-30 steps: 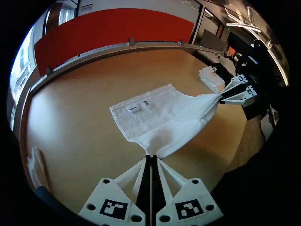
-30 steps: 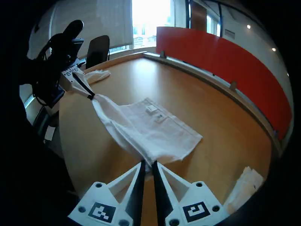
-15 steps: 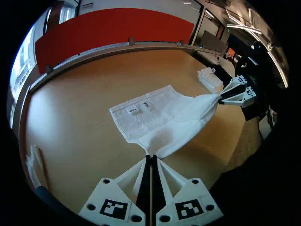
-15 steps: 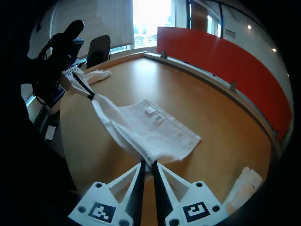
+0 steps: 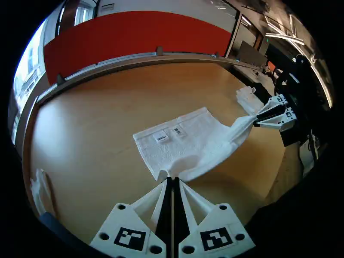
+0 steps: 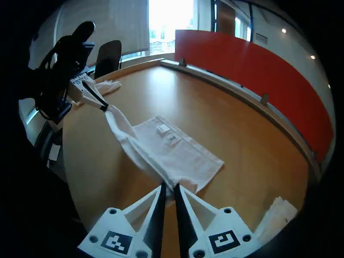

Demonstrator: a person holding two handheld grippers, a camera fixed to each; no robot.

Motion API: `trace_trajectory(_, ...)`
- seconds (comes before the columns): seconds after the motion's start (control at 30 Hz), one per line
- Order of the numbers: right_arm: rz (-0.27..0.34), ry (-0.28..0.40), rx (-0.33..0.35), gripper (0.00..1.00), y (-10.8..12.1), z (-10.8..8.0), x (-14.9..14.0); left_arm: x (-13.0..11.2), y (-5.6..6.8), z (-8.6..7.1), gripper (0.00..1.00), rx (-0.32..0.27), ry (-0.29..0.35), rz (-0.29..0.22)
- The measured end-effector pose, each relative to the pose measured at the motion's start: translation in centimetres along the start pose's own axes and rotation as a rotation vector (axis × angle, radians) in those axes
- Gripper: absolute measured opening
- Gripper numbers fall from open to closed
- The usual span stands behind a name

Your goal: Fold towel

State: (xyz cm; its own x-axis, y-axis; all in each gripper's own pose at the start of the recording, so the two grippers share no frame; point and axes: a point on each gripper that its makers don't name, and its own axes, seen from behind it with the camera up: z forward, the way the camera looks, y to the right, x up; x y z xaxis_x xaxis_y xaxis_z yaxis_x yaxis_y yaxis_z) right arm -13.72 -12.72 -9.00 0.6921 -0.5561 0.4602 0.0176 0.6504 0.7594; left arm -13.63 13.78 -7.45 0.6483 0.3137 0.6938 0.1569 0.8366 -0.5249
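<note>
A white towel (image 5: 185,139) with two small labels lies half on the wooden table (image 5: 94,129). Its near edge is lifted and stretched between both grippers. In the left gripper view my left gripper (image 5: 173,179) is shut on one near corner, and my right gripper (image 5: 257,121) holds the other corner at the right. In the right gripper view my right gripper (image 6: 169,185) is shut on the towel (image 6: 172,150). There the left gripper (image 6: 103,107) pinches the far corner at the upper left, with the person's hand behind it.
A red partition (image 5: 129,34) runs along the table's far edge. Folded white cloths lie at the right edge (image 5: 248,95) and at the near left (image 5: 38,193). A dark office chair (image 6: 107,58) stands beyond the table. The wood around the towel is bare.
Both grippers have lifted the held edge higher and carried it over the towel toward its far side, so less of the towel lies flat now.
</note>
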Motion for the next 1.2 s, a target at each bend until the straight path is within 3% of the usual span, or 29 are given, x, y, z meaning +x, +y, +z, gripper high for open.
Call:
trace_trajectory(0.5, -0.007, -0.042, -0.024, 0.15, 4.8, 4.0, 0.2, 2.9, -2.4, 4.8, 0.02, 0.036, -0.014, -0.066)
trace_trajectory(1.2, 0.081, -0.089, -0.029, 0.15, 7.5, 8.3, -2.7, 1.2, -4.3, 10.6, 0.03, 0.074, -0.059, -0.057)
